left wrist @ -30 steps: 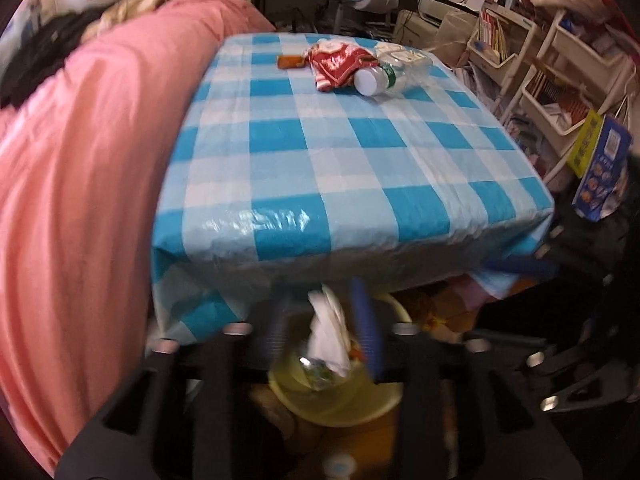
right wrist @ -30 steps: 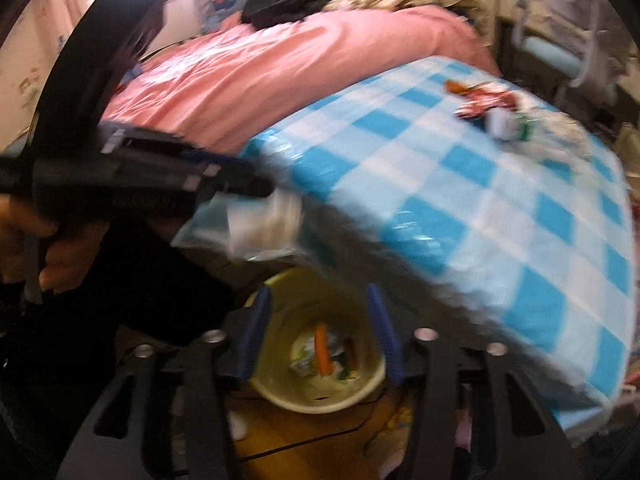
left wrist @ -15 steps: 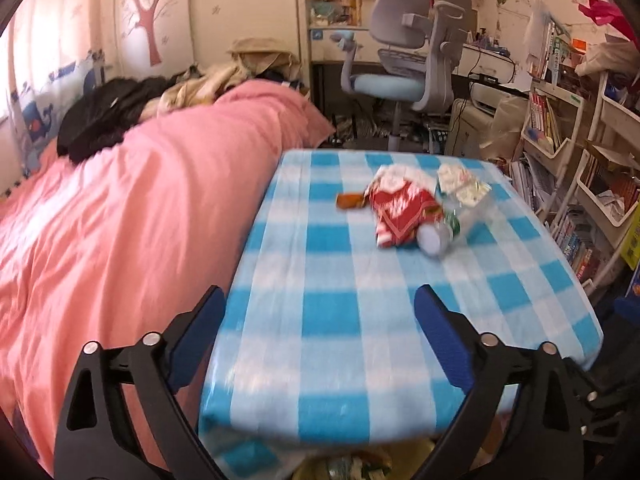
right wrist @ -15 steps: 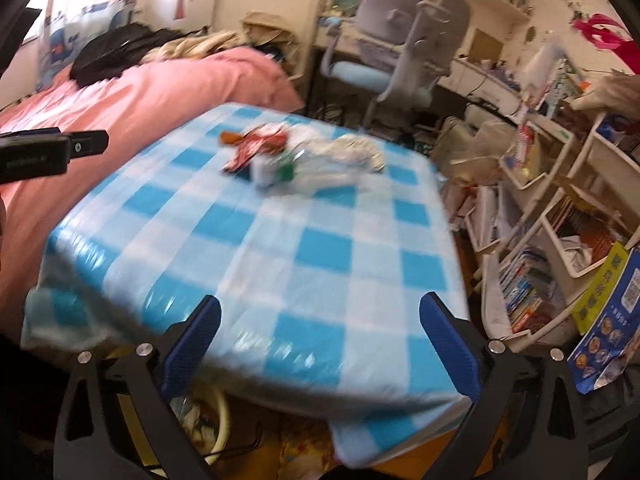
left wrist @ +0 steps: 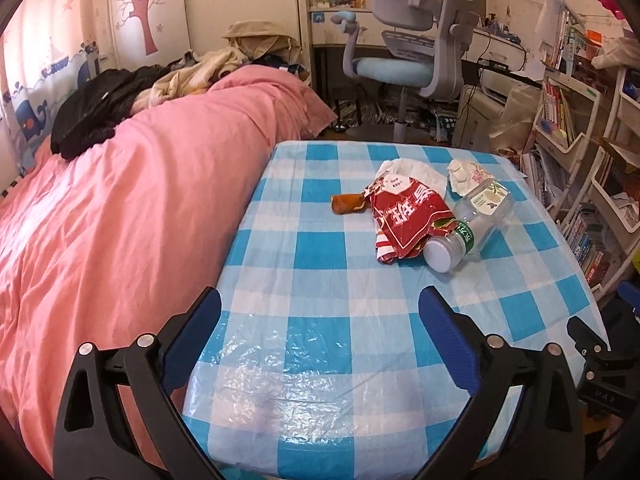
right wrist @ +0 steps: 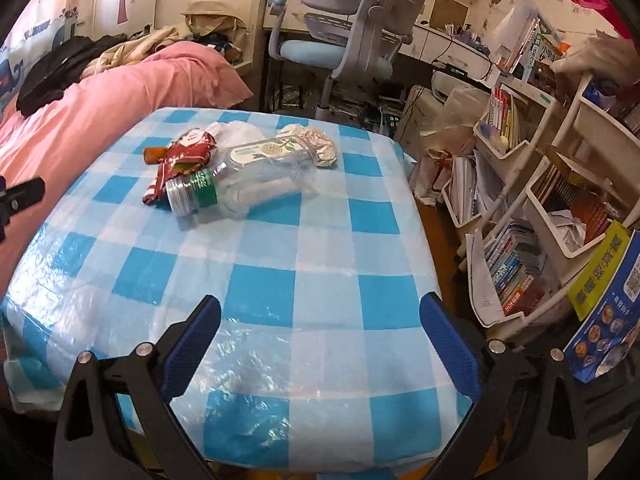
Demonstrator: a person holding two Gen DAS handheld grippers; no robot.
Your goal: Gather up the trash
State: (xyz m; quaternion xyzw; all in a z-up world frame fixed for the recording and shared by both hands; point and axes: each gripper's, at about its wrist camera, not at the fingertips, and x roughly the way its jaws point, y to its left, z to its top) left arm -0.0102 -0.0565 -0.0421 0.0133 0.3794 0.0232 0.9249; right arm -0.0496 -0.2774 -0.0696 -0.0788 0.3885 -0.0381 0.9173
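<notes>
Trash sits in a small pile on the far part of the table [left wrist: 320, 344], well ahead of both claws. A red wrapper [left wrist: 406, 216] lies against a clear bottle [left wrist: 472, 220] that is on its side, with its white cap [left wrist: 439, 255] pointing at the left claw [left wrist: 320, 312]. A brown scrap [left wrist: 347, 203] lies just left of the wrapper, and crumpled paper [left wrist: 464, 174] sits behind the bottle. The left claw is wide and holds nothing. The right claw [right wrist: 320, 312] is wide and holds nothing too. A pink bed [left wrist: 132, 208] is beside the table.
</notes>
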